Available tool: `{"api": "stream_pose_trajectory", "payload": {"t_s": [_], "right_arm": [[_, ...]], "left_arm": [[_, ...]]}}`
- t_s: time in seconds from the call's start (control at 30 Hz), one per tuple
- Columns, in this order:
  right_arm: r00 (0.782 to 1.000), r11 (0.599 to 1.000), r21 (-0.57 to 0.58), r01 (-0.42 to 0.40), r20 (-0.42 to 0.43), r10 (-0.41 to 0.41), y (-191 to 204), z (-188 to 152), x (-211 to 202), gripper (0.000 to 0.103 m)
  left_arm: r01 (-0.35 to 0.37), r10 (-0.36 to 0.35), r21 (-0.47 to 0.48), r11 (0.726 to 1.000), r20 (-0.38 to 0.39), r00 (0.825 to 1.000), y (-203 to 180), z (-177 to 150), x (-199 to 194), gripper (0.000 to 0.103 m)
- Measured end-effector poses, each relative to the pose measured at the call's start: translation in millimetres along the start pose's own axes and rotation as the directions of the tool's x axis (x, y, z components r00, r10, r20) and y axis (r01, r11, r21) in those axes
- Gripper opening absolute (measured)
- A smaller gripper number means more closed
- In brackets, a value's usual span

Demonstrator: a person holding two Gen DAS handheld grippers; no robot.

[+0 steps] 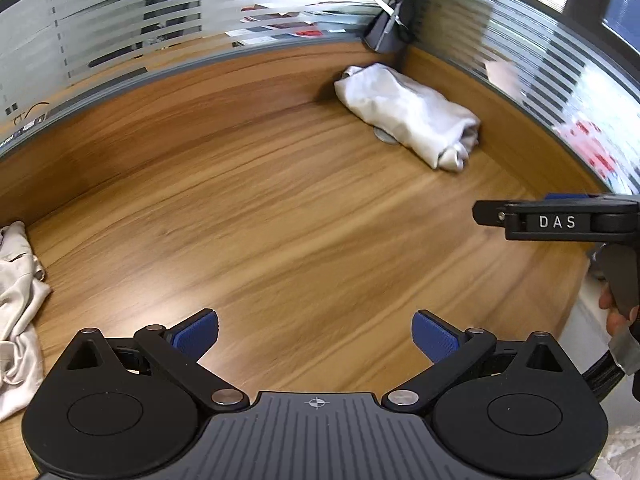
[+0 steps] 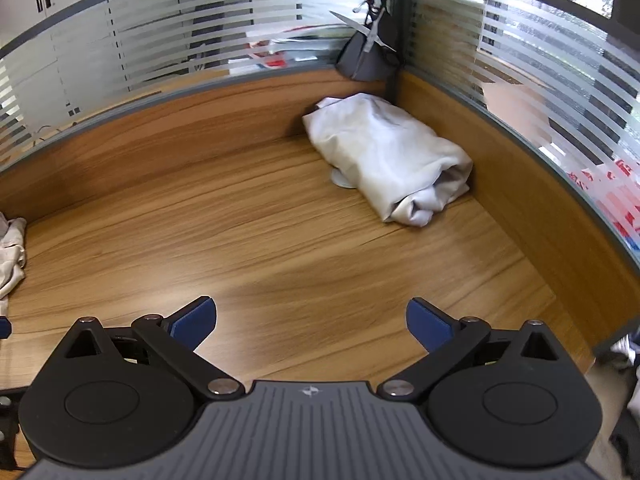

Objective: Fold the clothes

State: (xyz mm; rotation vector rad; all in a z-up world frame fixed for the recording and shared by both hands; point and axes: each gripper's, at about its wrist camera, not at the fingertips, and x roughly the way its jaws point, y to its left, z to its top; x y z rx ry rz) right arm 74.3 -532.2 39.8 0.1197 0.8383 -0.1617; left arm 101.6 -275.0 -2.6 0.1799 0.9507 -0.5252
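Observation:
A folded white garment (image 1: pixel 408 116) (image 2: pixel 388 156) lies as a bundle in the far right corner of the wooden desk (image 1: pixel 280 208) (image 2: pixel 248 232). A crumpled cream garment (image 1: pixel 18 304) (image 2: pixel 10 248) sits at the desk's left edge. My left gripper (image 1: pixel 315 336) hangs open over bare wood, its blue pads (image 1: pixel 196 334) wide apart with nothing between them. My right gripper (image 2: pixel 311 322) is open too, above the desk and short of the folded bundle. Seen side-on in the left wrist view, the right gripper (image 1: pixel 492 214) is at the right edge, a hand (image 1: pixel 618 316) on its handle.
Frosted striped glass partitions (image 2: pixel 160 40) wall the desk at the back and right. A dark pouch with scissors (image 2: pixel 370 52) hangs in the far corner. A small grey disc (image 2: pixel 342 180) pokes out from under the folded bundle. The desk's near right edge (image 2: pixel 588 360) drops off.

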Motion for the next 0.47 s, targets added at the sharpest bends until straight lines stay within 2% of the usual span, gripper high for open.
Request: {"api": "stream_pose_trajectory", "payload": {"t_s": [0.17, 0.47], "right_arm": [[1.0, 0.999, 0.034, 0.021, 0.011, -0.021, 38.7, -24.2, -19.5, 0.102], [0.999, 0.998, 0.045, 0.034, 0.02, -0.035, 91.8, -45.6, -36.4, 0.102]], "left_arm": [[0.0, 0.0, 0.05, 0.999, 0.001, 1.0, 27.8, -24.8, -18.1, 0.103], [0.014, -0.014, 0.066, 0.998, -0.001, 1.0, 64.2, -50.9, -40.5, 0.103]]}}
